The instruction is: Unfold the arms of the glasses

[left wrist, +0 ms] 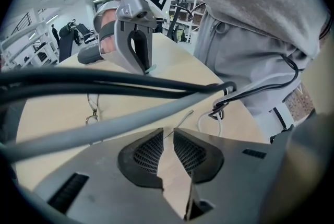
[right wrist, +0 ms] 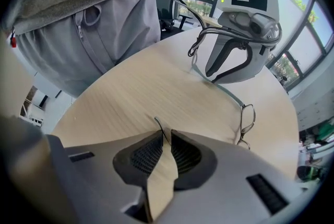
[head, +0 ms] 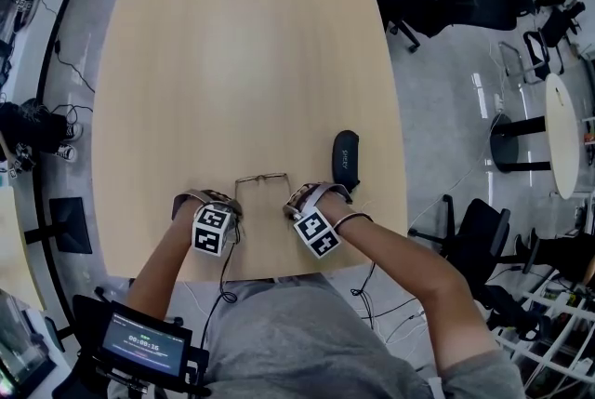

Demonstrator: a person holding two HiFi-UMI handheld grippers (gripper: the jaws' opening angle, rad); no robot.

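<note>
— Grey top [head: 316, 332] of the person comes closest, filling the bottom of the head view. Both forearms reach from it over the near edge of the table [head: 232, 62].

— And the tools?

— Each points steeply down at the wood, just inside that near edge. Left gripper [left wrist: 168, 132]: its jaws stand only a sliver apart, pinched on the thin end of one arm of the glasses [head: 261, 176]. The wire tip pokes out just past the pads [left wrist: 148, 152].

— Same on the other side?

— Much the same. Right gripper [right wrist: 164, 135] has its jaws nearly together as well, with the dark, curved end of the other arm caught between them.

— Where do the glasses lie?

— Between the two tools, close to the near edge and about halfway along it. Their front faces the far edge and rests on the wood. Both arms run back toward the person, one into each tool.

— Anything else on the table?

— Only a black case [head: 346, 160], beside the right gripper, toward the right edge.
</note>
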